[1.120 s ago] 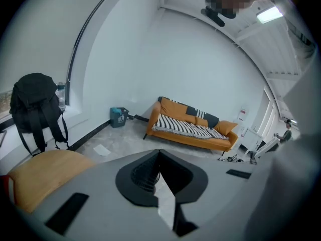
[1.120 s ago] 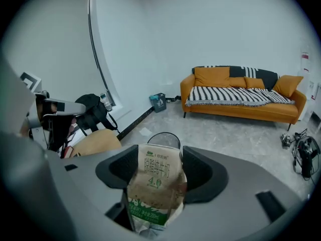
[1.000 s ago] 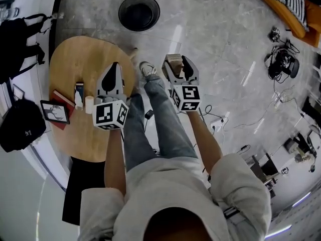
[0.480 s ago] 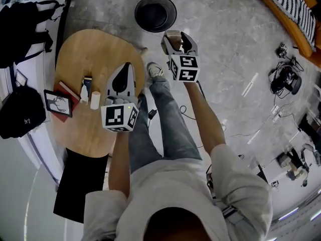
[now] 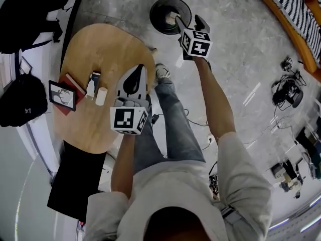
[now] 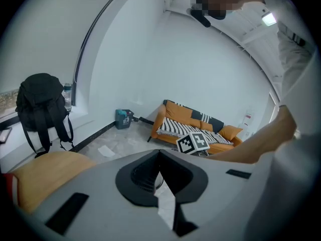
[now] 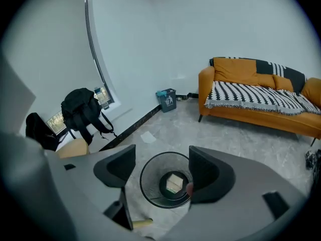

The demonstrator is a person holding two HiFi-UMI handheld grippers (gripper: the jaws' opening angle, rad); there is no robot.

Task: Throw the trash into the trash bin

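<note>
The black mesh trash bin (image 5: 159,11) stands on the grey floor beyond the table. A beige box of trash (image 5: 173,18) lies inside it, also seen as the box (image 7: 174,183) at the bottom of the bin (image 7: 150,182) in the right gripper view. My right gripper (image 5: 189,20) hangs over the bin's rim. Its jaws have just been opening and stand wide with nothing between them (image 7: 161,160). My left gripper (image 5: 133,79) is held over the table's near edge, its tips together and empty (image 6: 159,153).
The oval wooden table (image 5: 100,49) carries a picture frame (image 5: 62,95), a red book (image 5: 76,86) and two small bottles (image 5: 102,95). Black backpacks (image 5: 30,11) sit at the left. An orange sofa (image 7: 261,97) and floor cables (image 5: 288,89) lie to the right.
My right gripper carried the beige box away from the person and out over the bin. The box has left its jaws and now lies in the bin. The left gripper has barely moved.
</note>
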